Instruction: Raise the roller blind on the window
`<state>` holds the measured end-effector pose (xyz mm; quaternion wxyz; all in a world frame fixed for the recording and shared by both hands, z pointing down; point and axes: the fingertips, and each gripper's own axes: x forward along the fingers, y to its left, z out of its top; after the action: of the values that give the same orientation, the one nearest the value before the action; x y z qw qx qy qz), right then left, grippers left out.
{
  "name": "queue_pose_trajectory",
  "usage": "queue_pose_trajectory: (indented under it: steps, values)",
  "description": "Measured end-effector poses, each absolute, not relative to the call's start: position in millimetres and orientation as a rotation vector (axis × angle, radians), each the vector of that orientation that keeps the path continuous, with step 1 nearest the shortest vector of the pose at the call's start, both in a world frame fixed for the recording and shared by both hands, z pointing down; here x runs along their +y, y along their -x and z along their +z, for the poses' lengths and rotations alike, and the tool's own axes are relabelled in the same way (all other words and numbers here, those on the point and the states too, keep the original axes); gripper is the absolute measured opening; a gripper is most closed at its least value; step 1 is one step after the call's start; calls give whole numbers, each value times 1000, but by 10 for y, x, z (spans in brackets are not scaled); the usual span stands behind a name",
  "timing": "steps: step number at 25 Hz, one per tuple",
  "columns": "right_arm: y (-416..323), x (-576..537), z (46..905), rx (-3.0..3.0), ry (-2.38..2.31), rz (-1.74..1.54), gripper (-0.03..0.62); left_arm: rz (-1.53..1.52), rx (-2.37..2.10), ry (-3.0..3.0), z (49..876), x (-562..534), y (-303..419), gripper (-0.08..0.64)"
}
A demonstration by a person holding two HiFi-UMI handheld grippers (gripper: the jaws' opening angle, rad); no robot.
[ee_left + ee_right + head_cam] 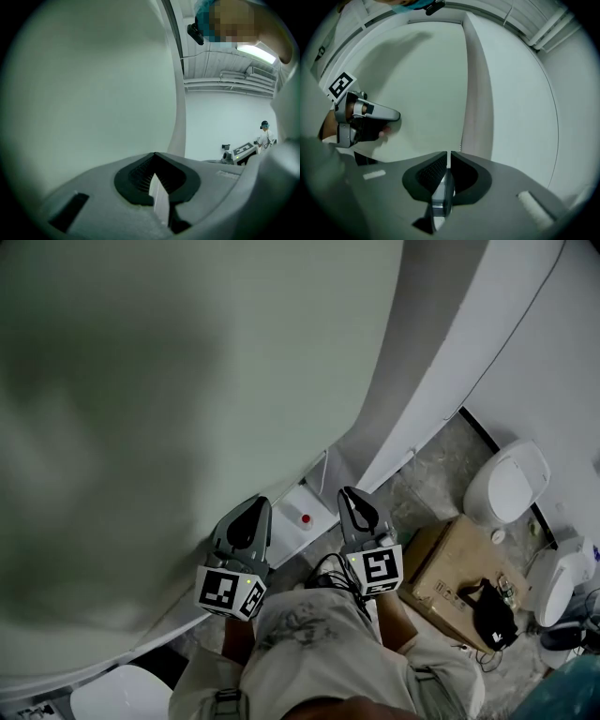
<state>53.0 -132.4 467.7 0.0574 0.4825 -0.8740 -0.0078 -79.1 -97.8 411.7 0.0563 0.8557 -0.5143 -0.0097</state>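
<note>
The pale roller blind (187, 381) fills the left of the head view, and it also spreads across the left gripper view (93, 84) and the right gripper view (426, 84). A thin cord (325, 468) hangs by the white window frame (441, 362). My left gripper (260, 502) points level at the blind's lower part; its jaws meet at the tips (154, 154) and hold nothing. My right gripper (344, 492) sits beside it, nearer the frame post (478, 93). A narrow slit shows between its jaws (448, 153), with nothing in it. The left gripper (397, 115) shows at the left of the right gripper view.
Below on the floor stand a cardboard box (450, 568) with a black item (492, 610) on it and two white toilets (511, 479). A small white box with a red button (302, 512) sits at the wall foot. A person (265, 136) stands far off.
</note>
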Motion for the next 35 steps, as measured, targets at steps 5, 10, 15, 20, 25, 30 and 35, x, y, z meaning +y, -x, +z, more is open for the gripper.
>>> queue_pose_trajectory:
  steps: [5,10,15,20,25,30,35]
  values:
    - [-427,-1401,4812,-2677,-1398,-7,37,-30,-1610,-2580,4113,-968,794,5]
    - [-337,-1533,4792,-2695,-1383,-40,41,-4,-1648,-2587,4071,-1013,743,5]
    - [-245,-1701,4829,-2692,-1381,-42,49,28,-1656,-2601,4052,-1117,733,6]
    - [-86,-1820,4784,-2689,-1385,-57,61,14,-1619,-2624,3981,-1164,814,6]
    - [-12,-2050,4801,-2626,-1457,-62,72,19,-1554,-2652,3944,-1268,901,6]
    - [-10,-2164,4742,-2585,-1511,-76,81,22,-1504,-2677,3883,-1344,941,6]
    - [26,-2269,4674,-2568,-1541,-71,86,22,-1533,-2666,3811,-1480,1121,6]
